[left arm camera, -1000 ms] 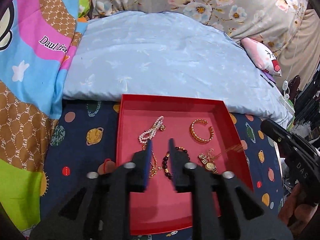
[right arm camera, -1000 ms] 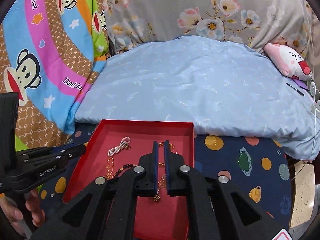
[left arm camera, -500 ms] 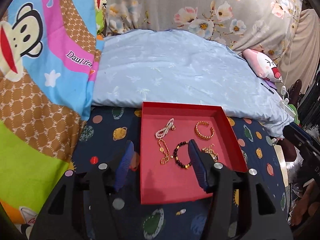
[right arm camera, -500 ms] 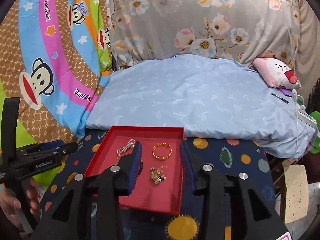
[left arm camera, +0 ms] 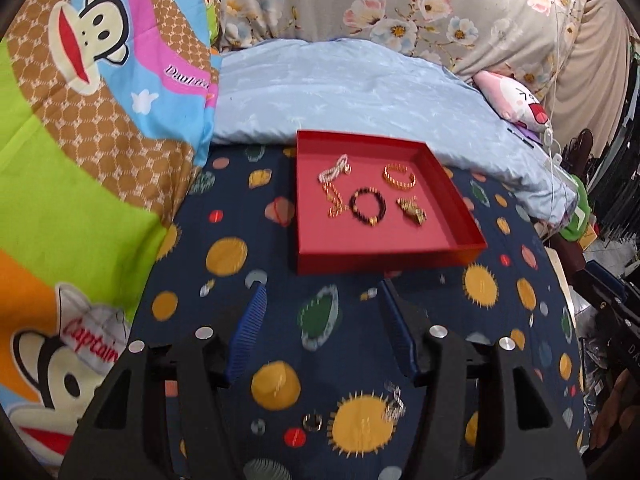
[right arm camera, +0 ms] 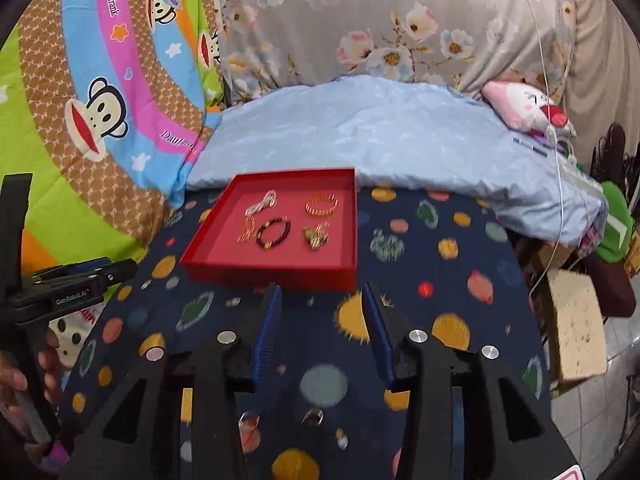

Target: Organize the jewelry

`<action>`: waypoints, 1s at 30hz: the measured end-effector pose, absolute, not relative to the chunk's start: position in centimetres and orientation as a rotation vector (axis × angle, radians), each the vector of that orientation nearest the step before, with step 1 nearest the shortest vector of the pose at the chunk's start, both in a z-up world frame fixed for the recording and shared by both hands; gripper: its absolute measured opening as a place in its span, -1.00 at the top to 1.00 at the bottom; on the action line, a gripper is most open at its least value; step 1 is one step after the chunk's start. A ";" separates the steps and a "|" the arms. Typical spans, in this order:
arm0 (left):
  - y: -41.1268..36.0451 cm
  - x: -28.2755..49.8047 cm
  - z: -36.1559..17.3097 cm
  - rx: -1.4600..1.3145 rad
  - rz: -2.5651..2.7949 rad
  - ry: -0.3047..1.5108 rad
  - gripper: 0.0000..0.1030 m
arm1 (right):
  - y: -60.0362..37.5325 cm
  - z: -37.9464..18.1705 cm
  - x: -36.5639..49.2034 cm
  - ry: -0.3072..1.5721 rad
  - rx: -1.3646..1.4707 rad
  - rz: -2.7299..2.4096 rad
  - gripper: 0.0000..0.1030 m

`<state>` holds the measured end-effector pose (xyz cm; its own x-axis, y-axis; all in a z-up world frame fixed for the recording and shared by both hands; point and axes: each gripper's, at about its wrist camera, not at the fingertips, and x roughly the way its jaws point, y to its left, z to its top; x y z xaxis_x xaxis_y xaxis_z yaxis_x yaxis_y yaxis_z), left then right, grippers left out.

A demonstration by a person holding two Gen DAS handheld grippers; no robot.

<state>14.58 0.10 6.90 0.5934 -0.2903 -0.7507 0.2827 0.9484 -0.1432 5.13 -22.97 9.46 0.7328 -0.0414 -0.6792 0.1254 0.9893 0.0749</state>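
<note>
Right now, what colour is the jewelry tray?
Red tray, clearest in the left wrist view.

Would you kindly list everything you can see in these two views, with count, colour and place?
tray: one, red, on the planet-print sheet
pearl bracelet: one, white, tray's far left
gold bangle: one, gold, tray's far right
gold chain: one, gold, tray's left, below the pearls
beaded bracelet: one, dark, tray's middle
gold watch: one, gold, tray's right
small rings: a few, silvery, on the sheet near the cameras; blurred
planet-print sheet: one, navy
pillow: one, light blue, behind the tray
cartoon blanket: one, multicoloured, left
plush toy: one, pink, right
left tongs: open, empty
right tongs: open, empty
hand: one, holding the left tongs
</note>
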 end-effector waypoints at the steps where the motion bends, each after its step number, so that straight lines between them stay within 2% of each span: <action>1: 0.3 14.1 6.6 -0.010 -0.336 0.881 -0.08 | -22.8 9.0 4.6 0.755 0.126 -0.092 0.19; 12: 3.3 9.7 1.8 -0.010 -0.289 0.982 -0.08 | -22.1 3.6 -1.1 0.890 0.199 -0.098 0.19; 24: 0.9 7.4 -3.1 0.124 -0.241 0.992 -0.05 | -21.7 0.4 -3.6 0.959 0.233 -0.112 0.19; 27: 0.7 7.6 -3.8 0.122 -0.239 1.000 0.07 | -21.6 0.2 -3.7 0.964 0.230 -0.114 0.19; 30: 0.8 8.0 -4.5 0.100 -0.246 1.014 0.28 | -21.6 -0.1 -3.6 0.969 0.234 -0.114 0.19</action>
